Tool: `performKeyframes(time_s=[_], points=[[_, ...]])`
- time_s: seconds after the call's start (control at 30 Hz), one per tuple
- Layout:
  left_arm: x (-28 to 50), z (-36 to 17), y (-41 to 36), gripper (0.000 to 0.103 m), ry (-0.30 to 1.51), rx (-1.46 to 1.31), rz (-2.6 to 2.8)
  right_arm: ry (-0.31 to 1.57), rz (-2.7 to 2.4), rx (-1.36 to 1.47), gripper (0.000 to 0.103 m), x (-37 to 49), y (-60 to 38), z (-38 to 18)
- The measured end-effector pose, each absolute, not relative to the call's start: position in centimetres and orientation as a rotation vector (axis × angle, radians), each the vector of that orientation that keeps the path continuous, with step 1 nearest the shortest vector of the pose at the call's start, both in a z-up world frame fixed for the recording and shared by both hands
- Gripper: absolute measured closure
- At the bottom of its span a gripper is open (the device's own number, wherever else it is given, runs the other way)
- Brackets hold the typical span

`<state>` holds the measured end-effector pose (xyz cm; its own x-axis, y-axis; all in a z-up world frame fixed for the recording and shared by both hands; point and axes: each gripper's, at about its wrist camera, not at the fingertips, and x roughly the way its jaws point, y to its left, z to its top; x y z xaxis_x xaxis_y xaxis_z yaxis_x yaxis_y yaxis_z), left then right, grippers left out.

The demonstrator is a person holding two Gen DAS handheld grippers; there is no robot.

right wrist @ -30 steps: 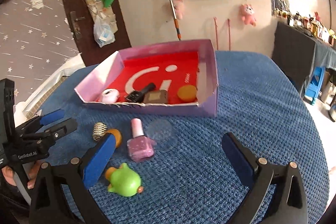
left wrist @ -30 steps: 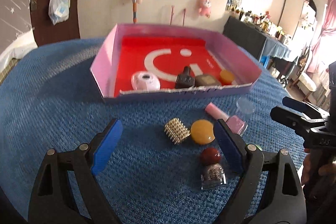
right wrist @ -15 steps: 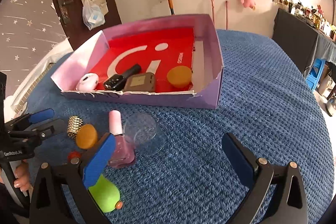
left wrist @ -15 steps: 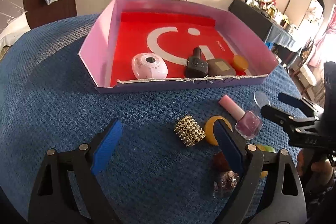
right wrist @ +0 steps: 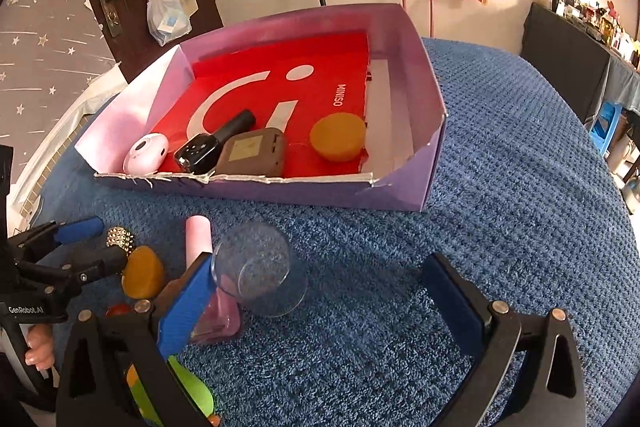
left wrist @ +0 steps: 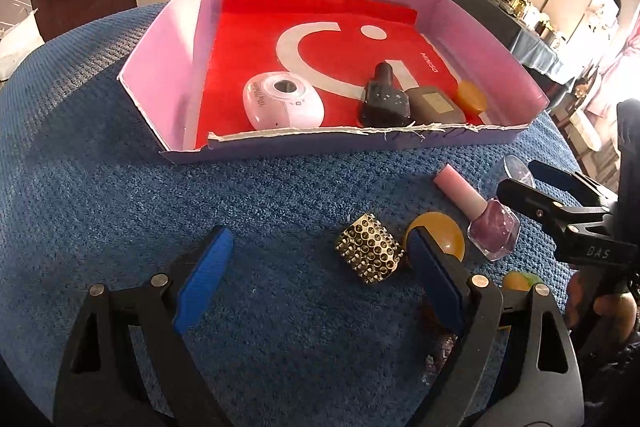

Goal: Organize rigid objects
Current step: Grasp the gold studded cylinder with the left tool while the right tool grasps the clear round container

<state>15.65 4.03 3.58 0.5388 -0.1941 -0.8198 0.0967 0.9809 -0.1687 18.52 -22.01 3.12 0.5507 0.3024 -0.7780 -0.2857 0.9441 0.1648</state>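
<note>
A purple box (left wrist: 168, 59) with a red floor holds a pink oval device (left wrist: 282, 101), a black bottle (left wrist: 384, 99), a brown case (left wrist: 434, 105) and an orange disc (left wrist: 472, 97). On the blue cloth in front lie a gold studded cylinder (left wrist: 370, 253), an orange disc (left wrist: 440, 233), a pink nail polish bottle (left wrist: 480, 213) and a clear cup (right wrist: 256, 267). My left gripper (left wrist: 320, 287) is open, the studded cylinder just ahead between its fingers. My right gripper (right wrist: 320, 307) is open, the clear cup ahead by its left finger. A green toy (right wrist: 192, 391) sits under it.
The box (right wrist: 400, 187) also shows in the right wrist view. The round table's blue cloth (right wrist: 520, 187) extends right of the box. A red-capped glitter bottle (left wrist: 440, 343) lies mostly hidden behind my left gripper's right finger. Wall, door and shelves stand behind.
Both grippers have moved forward and down toward the loose items. The studded cylinder and the clear cup now sit closer to the fingers. Jaws stay open.
</note>
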Motion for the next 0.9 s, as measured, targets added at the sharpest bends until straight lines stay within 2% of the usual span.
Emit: performKeyframes(time_s=[0.5, 0.63, 0.7, 0.77, 0.83, 0.87, 0.9], points=[[15.5, 3.1, 3.8, 0.013, 0.979, -0.02, -0.12, 0.911, 0.345, 0.013, 0.0, 18.2, -22.5, 3.2], [15.6, 2.9, 3.4, 0.015, 0.965, -0.006, -0.12, 0.907, 0.377, 0.028, 0.01, 18.0, -22.5, 3.3], [15.5, 2.9, 3.2, 0.02, 0.955, 0.007, -0.124, 0.905, 0.389, 0.032, 0.014, 17.9, -22.4, 3.3], [15.4, 3.1, 2.8, 0.035, 0.943, 0.016, -0.136, 0.905, 0.414, 0.048, 0.022, 17.9, -22.4, 3.3], [15.2, 3.3, 2.6, 0.048, 0.936, 0.013, -0.159, 0.915, 0.454, 0.087, 0.032, 18.0, -22.5, 3.3], [15.2, 3.4, 2.6, 0.06, 0.933, 0.011, -0.171, 0.919, 0.474, 0.099, 0.04, 18.1, -22.5, 3.3], [15.1, 3.4, 2.5, 0.065, 0.93, 0.013, -0.175, 0.923, 0.493, 0.11, 0.05, 18.1, -22.5, 3.3]])
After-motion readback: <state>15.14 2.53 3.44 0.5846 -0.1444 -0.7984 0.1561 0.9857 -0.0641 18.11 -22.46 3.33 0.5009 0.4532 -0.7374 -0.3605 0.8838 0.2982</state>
